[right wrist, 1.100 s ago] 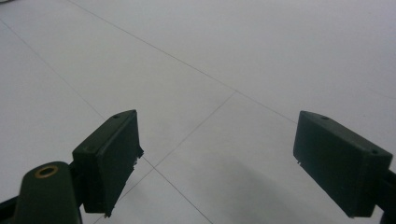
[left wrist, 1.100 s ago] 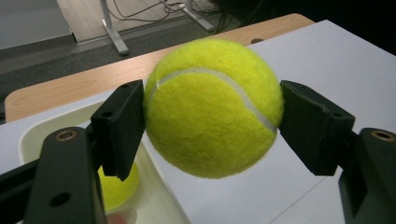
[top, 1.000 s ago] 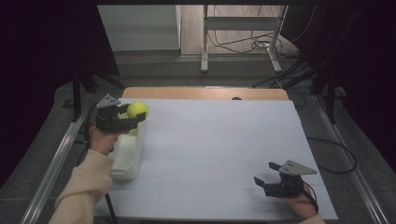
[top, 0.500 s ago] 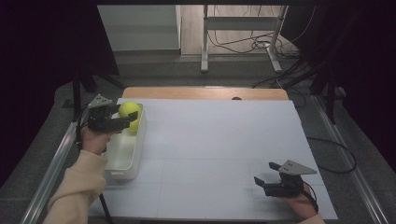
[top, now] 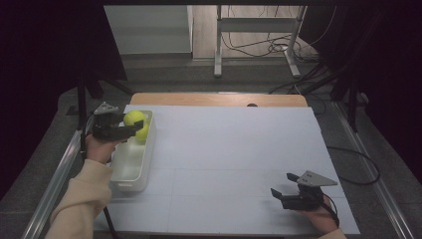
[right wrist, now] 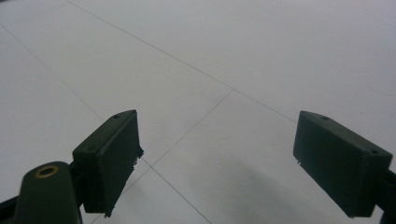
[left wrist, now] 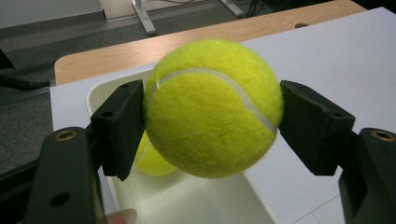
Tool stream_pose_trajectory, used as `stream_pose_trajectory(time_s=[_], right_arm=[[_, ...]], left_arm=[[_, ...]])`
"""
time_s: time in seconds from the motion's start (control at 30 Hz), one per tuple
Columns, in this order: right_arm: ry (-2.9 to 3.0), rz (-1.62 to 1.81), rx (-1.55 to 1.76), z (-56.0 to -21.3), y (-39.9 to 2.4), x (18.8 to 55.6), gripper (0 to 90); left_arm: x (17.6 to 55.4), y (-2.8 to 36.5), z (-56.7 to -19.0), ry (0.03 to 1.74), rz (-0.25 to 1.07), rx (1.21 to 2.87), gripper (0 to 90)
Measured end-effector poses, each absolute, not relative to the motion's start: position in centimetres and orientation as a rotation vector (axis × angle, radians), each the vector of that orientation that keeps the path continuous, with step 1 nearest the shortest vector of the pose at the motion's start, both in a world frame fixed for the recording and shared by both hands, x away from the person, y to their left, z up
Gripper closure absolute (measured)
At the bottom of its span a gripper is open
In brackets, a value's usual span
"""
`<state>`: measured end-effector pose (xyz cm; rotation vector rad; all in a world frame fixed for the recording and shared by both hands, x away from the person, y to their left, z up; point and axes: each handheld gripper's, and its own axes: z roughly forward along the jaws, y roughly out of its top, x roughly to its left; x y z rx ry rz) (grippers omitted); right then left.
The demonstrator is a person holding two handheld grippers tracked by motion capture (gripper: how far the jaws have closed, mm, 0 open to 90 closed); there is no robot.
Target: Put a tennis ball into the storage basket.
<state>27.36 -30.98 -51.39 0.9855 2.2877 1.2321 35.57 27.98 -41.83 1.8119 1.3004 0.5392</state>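
Note:
My left gripper (top: 133, 124) is shut on a yellow-green tennis ball (top: 132, 118), held just above the far end of a white bin (top: 130, 175) at the table's left edge. In the left gripper view both black pads press the ball (left wrist: 212, 107) from either side, and a second tennis ball (left wrist: 153, 156) lies in the bin (left wrist: 187, 200) beneath it. That second ball (top: 143, 132) also peeks out below the held one in the high view. My right gripper (top: 278, 189) rests near the table's front right, open, with bare white tabletop between its jaws (right wrist: 215, 154).
The white tabletop (top: 234, 159) stretches between the two hands. A wooden strip (top: 219, 99) runs along the far edge. Metal rails (top: 54, 184) flank the table, and a stand with cables (top: 259, 45) sits on the floor beyond.
My left gripper has carried the tennis ball left and slightly down, from beside the bin to over its far end. The right gripper has stayed put.

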Motion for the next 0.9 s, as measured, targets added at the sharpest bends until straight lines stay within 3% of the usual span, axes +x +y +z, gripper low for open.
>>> stream_pose_trajectory(time_s=[0.9], right_arm=[[2.289,1.230,0.984,-51.4,-31.0,27.4,15.2]], left_arm=[[36.8,29.1,-44.3,1.401,0.462,1.900,26.6]])
